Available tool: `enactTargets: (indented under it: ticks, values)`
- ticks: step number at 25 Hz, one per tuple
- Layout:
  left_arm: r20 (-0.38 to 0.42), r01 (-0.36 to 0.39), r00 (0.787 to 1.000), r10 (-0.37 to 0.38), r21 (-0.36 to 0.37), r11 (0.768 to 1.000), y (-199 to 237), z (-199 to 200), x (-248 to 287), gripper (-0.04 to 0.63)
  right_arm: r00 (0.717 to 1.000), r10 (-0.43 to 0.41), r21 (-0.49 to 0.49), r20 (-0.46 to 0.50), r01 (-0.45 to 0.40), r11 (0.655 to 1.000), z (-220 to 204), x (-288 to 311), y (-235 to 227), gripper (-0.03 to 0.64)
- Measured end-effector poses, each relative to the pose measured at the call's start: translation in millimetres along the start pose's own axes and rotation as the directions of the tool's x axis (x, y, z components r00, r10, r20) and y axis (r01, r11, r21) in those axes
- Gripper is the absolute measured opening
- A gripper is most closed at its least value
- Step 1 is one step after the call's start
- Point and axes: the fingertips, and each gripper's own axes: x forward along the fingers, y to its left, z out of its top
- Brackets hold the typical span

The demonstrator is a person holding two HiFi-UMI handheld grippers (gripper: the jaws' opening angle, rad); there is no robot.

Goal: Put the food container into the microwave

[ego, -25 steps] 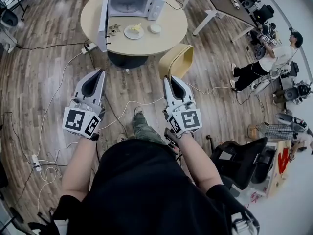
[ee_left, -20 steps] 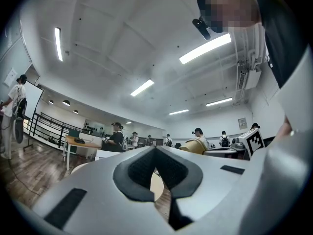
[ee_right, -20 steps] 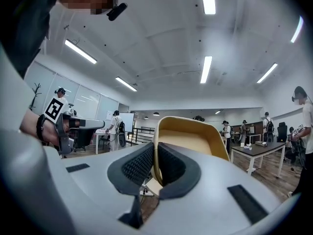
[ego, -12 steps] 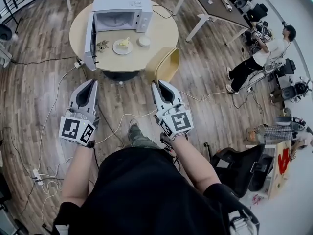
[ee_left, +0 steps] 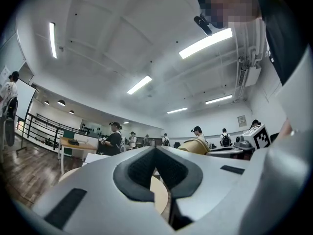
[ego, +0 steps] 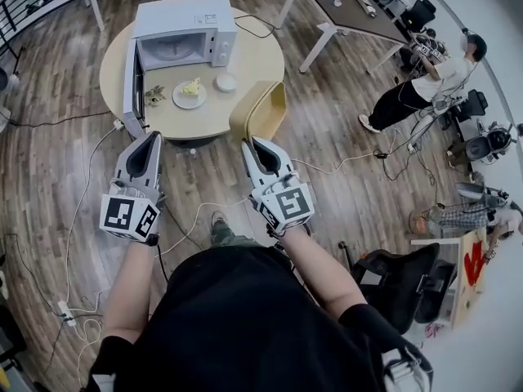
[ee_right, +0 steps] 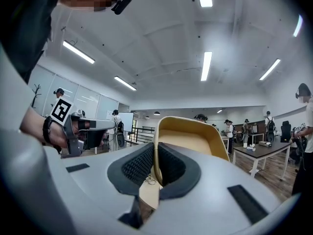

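Container is sitting on surface just before open microwave, lying ahead-right of left tongs, nearer than right tongs; both are hanging closed, empty, well short of it.

Open white microwave and two dishes of the food set on a round desk.
The microwave stands upright at the far side of the round wooden desk. Its door is swung wide open on the left, so the pale cavity and its round turntable are in view. Just in front of the opening, on the desk, a white plate carries a small heap of yellow food. A small white round container sits near it on the right, apart from it. Both lie outside the microwave; which one counts as the food container cannot be told.
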Motion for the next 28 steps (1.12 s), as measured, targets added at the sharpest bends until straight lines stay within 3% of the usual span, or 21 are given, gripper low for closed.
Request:
enactTargets:
  ticks: [17,28]
  values:
    - [-0.035,-0.017,0.999,0.017,0.013,1.000,13,-15,72,0.018,0.999,0.049,0.023,0.003,-0.049,0.999,-10,48,-48,0.042]
    - [-0.042,-0.072,0.996,0.073,0.029,0.997,25,-22,116,0.019,0.995,0.100,0.049,0.008,-0.100,0.994,-22,84,-92,0.042]
